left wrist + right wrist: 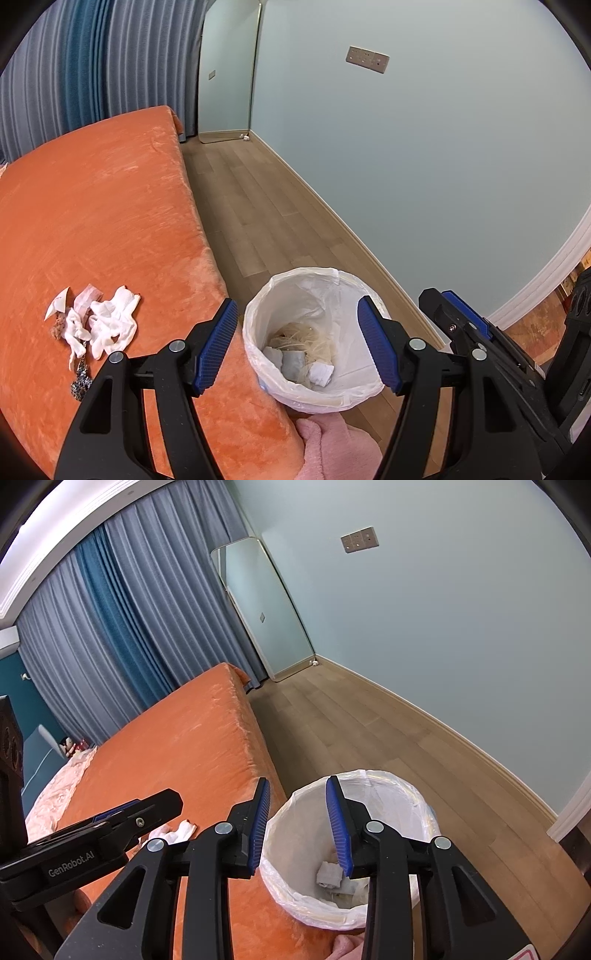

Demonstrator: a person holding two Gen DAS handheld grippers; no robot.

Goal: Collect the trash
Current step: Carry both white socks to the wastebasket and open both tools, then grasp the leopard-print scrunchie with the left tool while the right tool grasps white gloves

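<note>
We hold our left claw (pixel 297 345) with its two blue pads (pixel 216 345) far apart, and nothing sits between them. It tips down and forward. Our right claw (pixel 297 825) tips down too. Its blue pads (pixel 338 827) are closer together, but there is a gap, and nothing is pinched there. The two claws are side by side, near each other. From the left one we see the right claw's black side, and from the right one the left's.
</note>
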